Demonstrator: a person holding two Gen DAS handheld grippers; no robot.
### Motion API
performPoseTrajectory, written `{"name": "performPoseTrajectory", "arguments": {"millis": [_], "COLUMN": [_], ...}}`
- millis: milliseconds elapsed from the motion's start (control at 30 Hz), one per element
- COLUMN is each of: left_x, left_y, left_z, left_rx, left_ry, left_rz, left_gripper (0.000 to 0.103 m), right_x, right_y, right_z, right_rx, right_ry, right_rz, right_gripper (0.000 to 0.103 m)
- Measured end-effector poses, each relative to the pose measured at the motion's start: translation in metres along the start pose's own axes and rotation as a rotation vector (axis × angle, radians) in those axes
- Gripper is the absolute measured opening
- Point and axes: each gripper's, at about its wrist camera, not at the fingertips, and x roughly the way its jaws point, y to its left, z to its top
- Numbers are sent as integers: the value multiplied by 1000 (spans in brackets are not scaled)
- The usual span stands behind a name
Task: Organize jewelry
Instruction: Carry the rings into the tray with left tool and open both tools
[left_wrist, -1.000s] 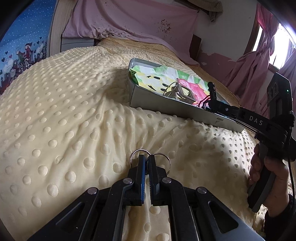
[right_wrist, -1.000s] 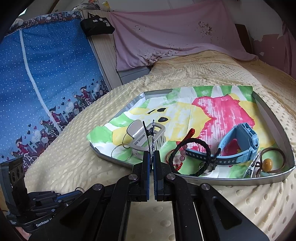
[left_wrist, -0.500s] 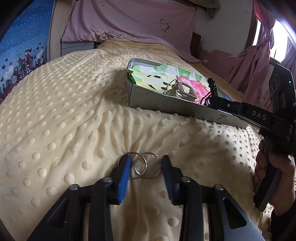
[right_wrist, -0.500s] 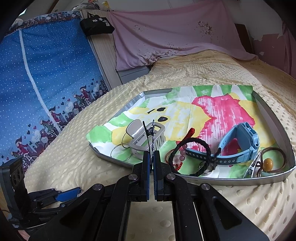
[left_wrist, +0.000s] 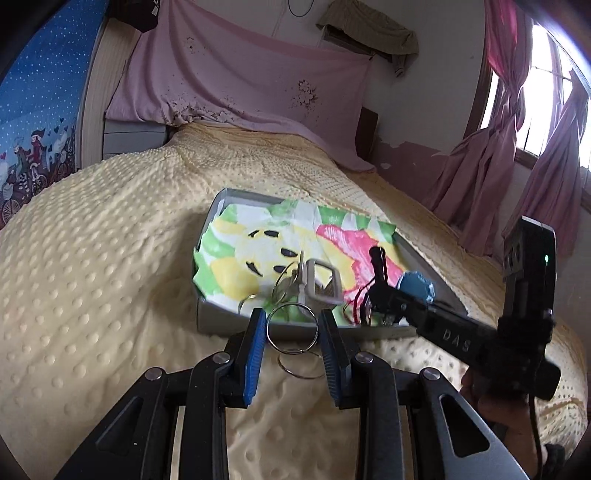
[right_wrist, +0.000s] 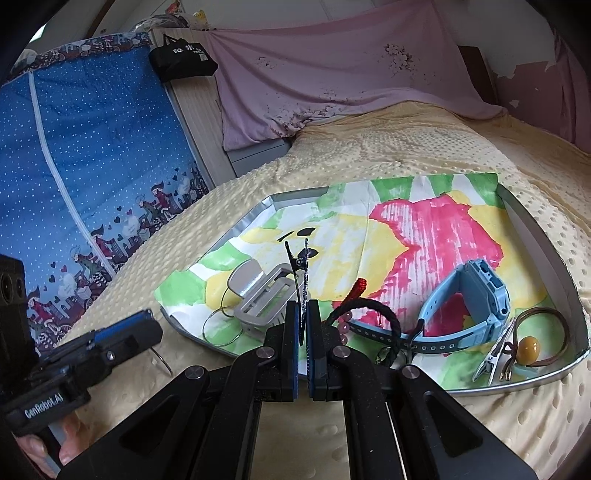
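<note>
— Where are the rings (left_wrist: 293, 325) against your left tool (left_wrist: 291, 345)?
— Between its spread fingers, untouched, lying on the yellow bedspread (left_wrist: 110, 277) just short of the tray (left_wrist: 236, 317).
— And your right tool (right_wrist: 303, 345)?
— Pressed together on a thin dark hair clip (right_wrist: 300, 266) — upright over the tray's near edge, beside the grey claw clip (right_wrist: 264, 299).

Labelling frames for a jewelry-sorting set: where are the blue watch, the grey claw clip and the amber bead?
blue watch (right_wrist: 484, 295), right wrist view, side of the case
grey claw clip (right_wrist: 260, 301), right wrist view, middle of the body
amber bead (right_wrist: 528, 347), right wrist view, centre of the bead
</note>
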Motion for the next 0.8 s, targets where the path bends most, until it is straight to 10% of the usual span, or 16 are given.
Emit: {"name": "performPoseTrajectory", "arguments": {"millis": [667,800], "left_x": [61,54], "left_y": [10,9], "left_z": [16,16], "left_rx": [-46,-48], "left_ry": [66,41], "left_rz": [36,58], "left_gripper": [29,57], "right_x": [19,12], "right_y": [-5,-7], "right_z": [2,-1], "right_rx": [8,9], "right_ry": [76,66], "right_rz": [-21,-29], "right_gripper": [4,8]}}
